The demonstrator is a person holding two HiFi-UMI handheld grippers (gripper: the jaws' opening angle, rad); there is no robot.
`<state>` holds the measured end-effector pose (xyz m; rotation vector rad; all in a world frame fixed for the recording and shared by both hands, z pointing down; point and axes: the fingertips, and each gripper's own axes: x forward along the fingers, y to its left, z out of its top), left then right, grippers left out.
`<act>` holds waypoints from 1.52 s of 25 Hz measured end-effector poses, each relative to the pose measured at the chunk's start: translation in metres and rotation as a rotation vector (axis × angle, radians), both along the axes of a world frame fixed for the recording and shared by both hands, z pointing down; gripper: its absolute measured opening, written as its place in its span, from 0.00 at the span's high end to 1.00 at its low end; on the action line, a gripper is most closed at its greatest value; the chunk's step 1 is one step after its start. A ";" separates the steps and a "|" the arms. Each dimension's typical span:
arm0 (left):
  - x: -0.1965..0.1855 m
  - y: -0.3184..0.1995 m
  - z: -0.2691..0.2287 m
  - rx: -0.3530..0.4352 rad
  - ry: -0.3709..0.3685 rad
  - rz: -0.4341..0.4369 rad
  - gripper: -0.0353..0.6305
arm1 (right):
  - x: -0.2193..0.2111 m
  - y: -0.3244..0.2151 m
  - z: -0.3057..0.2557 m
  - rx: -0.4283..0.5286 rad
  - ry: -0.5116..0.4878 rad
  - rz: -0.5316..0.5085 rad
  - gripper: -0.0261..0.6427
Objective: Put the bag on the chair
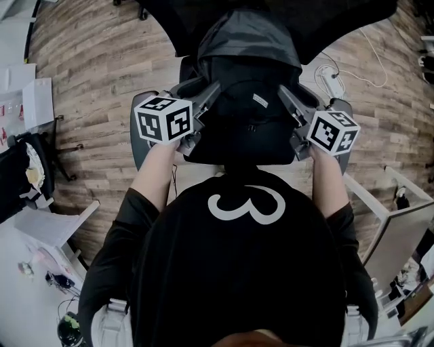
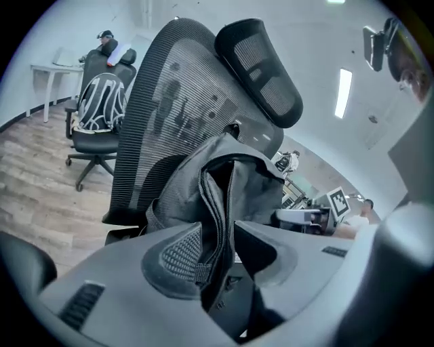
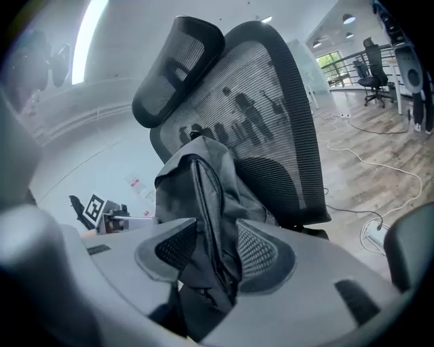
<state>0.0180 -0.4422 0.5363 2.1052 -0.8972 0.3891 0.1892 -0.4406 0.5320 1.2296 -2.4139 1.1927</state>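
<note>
A dark grey backpack (image 1: 247, 101) sits upright on the seat of a black mesh office chair (image 1: 325, 20), leaning against its backrest (image 2: 169, 101). My left gripper (image 1: 209, 95) is at the bag's left side and my right gripper (image 1: 285, 95) at its right side. In the left gripper view the zippered edge of the bag (image 2: 230, 183) runs between the spread jaws of that gripper (image 2: 227, 244), with a gap beside the right pad. In the right gripper view a fold of the bag (image 3: 203, 190) lies between the wide jaws of that gripper (image 3: 215, 251), which are open.
A second office chair (image 2: 98, 115) carrying a striped backpack stands by a white desk (image 2: 57, 68). A power strip with white cables (image 1: 332, 78) lies on the wood floor right of the chair. White tables (image 1: 41, 230) flank the person on both sides.
</note>
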 end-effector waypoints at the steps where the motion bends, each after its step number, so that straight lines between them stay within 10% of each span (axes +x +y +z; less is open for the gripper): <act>1: -0.002 0.003 -0.002 0.000 -0.008 -0.005 0.74 | 0.004 0.002 -0.003 0.011 0.006 0.011 0.70; 27: -0.014 0.216 -0.161 0.200 0.168 0.163 0.73 | -0.069 0.230 -0.160 0.276 -0.140 -0.074 0.87; 38: -0.016 0.318 -0.223 0.304 0.220 0.288 0.91 | -0.109 0.322 -0.220 0.385 -0.266 -0.150 0.92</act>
